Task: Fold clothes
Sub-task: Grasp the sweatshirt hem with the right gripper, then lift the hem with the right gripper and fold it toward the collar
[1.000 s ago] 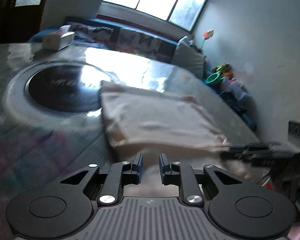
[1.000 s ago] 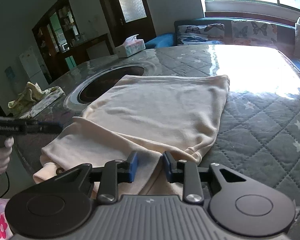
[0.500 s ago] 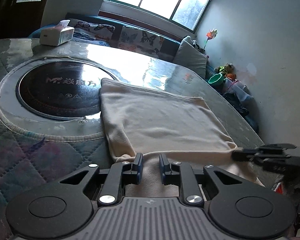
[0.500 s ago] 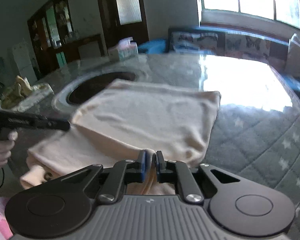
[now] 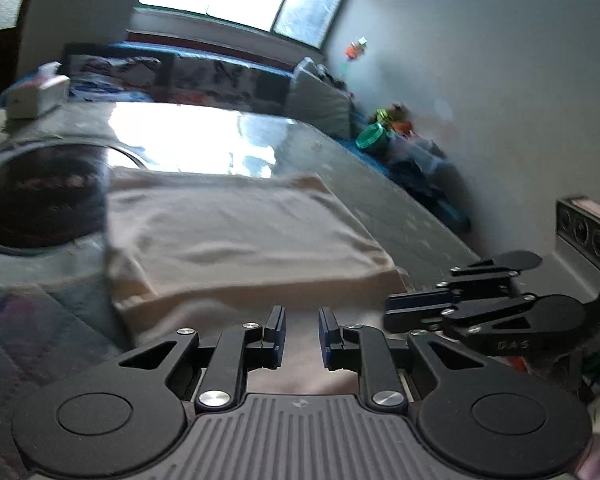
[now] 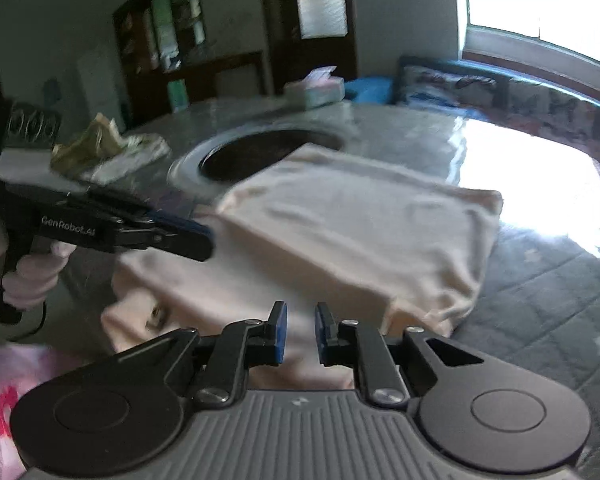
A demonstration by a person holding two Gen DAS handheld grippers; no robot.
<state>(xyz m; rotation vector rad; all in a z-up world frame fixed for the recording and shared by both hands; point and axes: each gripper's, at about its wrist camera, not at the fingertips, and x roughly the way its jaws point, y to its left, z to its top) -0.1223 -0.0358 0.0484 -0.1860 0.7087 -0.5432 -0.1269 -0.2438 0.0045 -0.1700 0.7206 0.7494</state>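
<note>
Left gripper (image 5: pixel 301 330): jaws parted, a narrow gap between the blue-padded fingers (image 5: pixel 277 322), nothing clamped. Right gripper (image 6: pixel 299 330): jaws likewise parted, pads apart. Both held low and roughly level, pointing forward, side by side. From the right wrist view the left gripper's fingers lie nearly horizontal; a light-gloved left hand (image 6: pixel 28 276) wraps its handle.

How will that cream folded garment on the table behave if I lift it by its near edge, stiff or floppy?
Probably floppy: the cream garment drapes in soft creases, and its near edge sags off the table. The folded layers would likely slide apart if lifted by one edge only. It looks thin, so probably light. Both the left gripper and right gripper are open.
</note>
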